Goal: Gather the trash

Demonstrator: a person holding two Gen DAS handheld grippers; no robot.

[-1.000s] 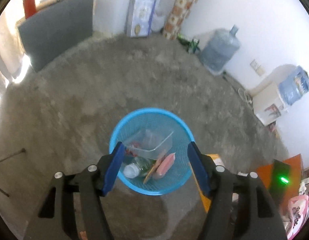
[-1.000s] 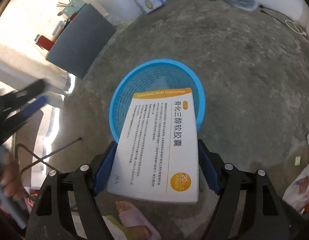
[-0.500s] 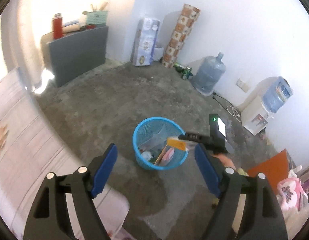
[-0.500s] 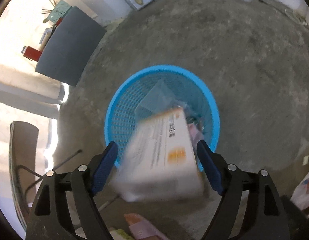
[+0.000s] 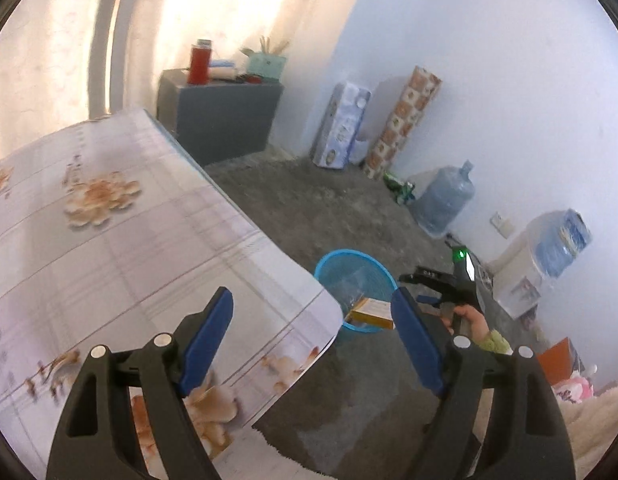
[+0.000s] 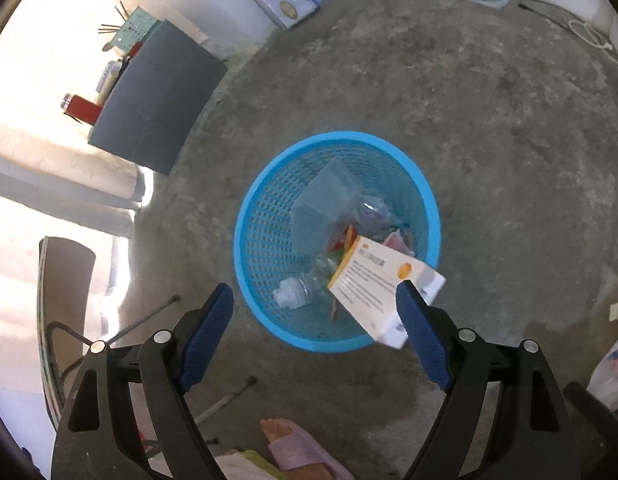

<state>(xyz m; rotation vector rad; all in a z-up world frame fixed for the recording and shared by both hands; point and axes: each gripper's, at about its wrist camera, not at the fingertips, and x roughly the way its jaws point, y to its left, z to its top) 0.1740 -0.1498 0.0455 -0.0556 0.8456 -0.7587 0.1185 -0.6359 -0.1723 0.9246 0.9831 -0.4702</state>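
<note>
A blue mesh trash basket (image 6: 269, 216) stands on the concrete floor and holds a clear plastic container (image 6: 321, 212), a plastic bottle (image 6: 301, 290) and other scraps. A white and orange medicine box (image 6: 381, 280) lies tilted across the basket's near right rim, free of my fingers. My right gripper (image 6: 315, 334) is open and empty just above the basket's near side. My left gripper (image 5: 311, 338) is open and empty, raised over the corner of a table (image 5: 109, 240). From there the basket (image 5: 351, 268), the box (image 5: 373, 309) and the right gripper (image 5: 441, 280) show below.
The table has a floral cloth and its corner overhangs near the basket. A grey cabinet (image 5: 217, 116) stands by the far wall, with a water jug (image 5: 445, 200) and boxes along the wall. A slippered foot (image 6: 297, 446) is near the bottom edge.
My right gripper opened and the medicine box dropped onto the basket's rim. My left gripper rose away from the basket to above the table corner.
</note>
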